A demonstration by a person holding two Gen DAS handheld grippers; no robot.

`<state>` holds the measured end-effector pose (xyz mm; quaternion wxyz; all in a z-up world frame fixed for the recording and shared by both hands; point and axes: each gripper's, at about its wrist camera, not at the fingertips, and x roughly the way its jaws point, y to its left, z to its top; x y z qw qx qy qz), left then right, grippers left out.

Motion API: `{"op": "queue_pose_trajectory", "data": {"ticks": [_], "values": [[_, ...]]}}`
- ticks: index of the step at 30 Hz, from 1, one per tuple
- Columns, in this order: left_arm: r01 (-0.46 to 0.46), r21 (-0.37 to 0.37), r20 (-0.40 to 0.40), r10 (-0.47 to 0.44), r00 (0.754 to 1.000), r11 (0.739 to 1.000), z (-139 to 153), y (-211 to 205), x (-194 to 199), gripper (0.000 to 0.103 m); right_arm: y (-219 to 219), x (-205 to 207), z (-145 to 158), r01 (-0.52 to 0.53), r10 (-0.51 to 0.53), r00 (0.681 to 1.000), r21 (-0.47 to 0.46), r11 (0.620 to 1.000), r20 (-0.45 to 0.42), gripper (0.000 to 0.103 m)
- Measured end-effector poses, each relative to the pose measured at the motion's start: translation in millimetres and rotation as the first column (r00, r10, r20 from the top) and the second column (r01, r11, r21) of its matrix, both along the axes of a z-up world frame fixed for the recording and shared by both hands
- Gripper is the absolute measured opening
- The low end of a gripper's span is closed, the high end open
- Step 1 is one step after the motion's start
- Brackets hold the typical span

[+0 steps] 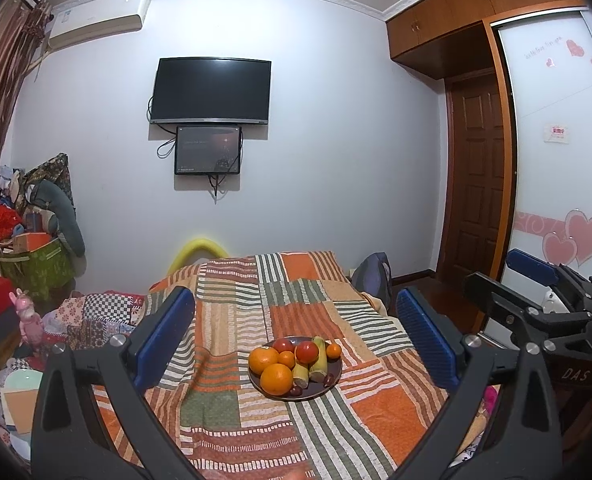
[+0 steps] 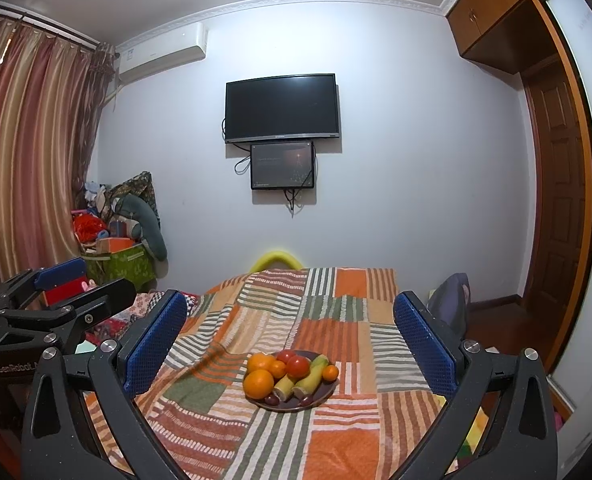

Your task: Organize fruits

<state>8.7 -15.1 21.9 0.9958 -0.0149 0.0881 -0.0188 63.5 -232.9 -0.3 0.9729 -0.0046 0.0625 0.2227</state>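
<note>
Two grippers, both held back from the fruit and aimed along the bed (image 1: pixel 376 412). Left gripper (image 1: pixel 293 300): jaws wide apart, clamped on nothing. Right gripper (image 2: pixel 289 304): likewise spread, likewise empty. Probably kept this wide so that either can take a round fruit without nudging its neighbours, and kept level and side by side so that both cameras frame the same pile.

Rests mid-bed on the striped blanket (image 1: pixel 223 424), well short of both sets of fingers: one dark plate (image 1: pixel 320 394), carrying all the fruit in view. Heaped there: two big oranges (image 1: pixel 276 379) at the near left, touching; two small ones (image 1: pixel 334 351) further back; two red fruits (image 1: pixel 307 352) on top toward the rear; two bananas (image 1: pixel 320 358) lying lengthwise down the middle, cut ends toward the cameras; small dark fruits (image 1: pixel 296 391) at the near rim, too small to name. Nothing loose on the blanket around the plate.

Fits two readings: a gathering already done, with every piece on the plate, or a mixed heap waiting to be sorted by kind. Cannot be settled from these views.

Worth noting: soft, rumpled bedding under the plate, so likely to tip or shift under a sideways push.
</note>
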Motion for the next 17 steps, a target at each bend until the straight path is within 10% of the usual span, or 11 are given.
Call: {"op": "queue_pose_trajectory", "data": {"ticks": [17], "values": [[0.031,-0.013,-0.025,-0.031,0.999,0.999,-3.0,-1.8,3.9,0.102,-4.3,6.0,-4.0,0.018,-0.018,1.000,0.016,1.000,-0.019,0.103]]}}
